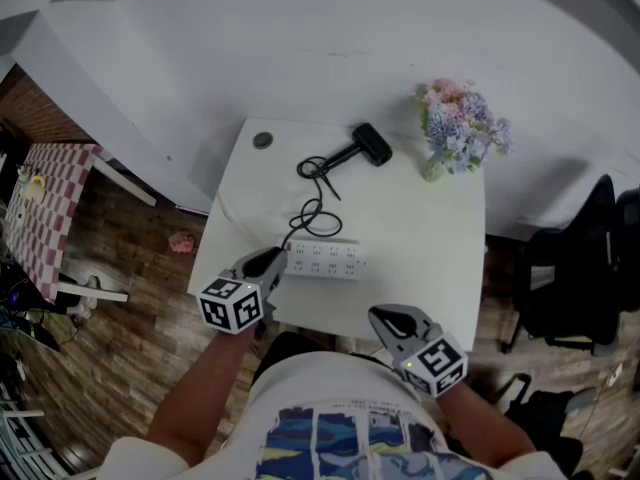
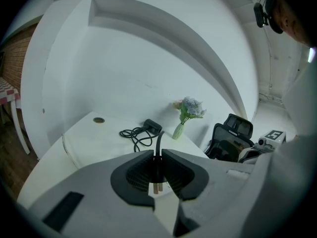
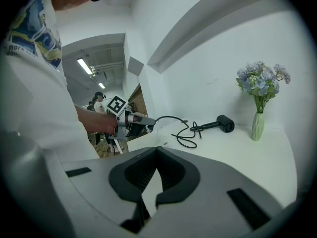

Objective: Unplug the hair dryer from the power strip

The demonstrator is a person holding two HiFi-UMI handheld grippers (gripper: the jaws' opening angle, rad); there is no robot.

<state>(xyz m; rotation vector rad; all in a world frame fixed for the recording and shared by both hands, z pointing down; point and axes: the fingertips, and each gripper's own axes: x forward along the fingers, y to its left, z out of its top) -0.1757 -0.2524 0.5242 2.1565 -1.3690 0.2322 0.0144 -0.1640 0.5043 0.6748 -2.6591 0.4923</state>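
Left tool (image 2: 158, 152) clamps the plug (image 2: 157, 176), prongs bare, at 9 o'clock off the power strip (image 1: 325, 259); right tool (image 3: 156, 149) sits clenched, empty.

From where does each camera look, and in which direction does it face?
Head view: on the head, steeply down at the table; both forearms, left gripper, right gripper show.
Left gripper view: along jaws shut on the plug, toward the dryer; shirt shows.
Right gripper view: along shut empty jaws, toward the left gripper; arm, shirt show.
All share the dryer.
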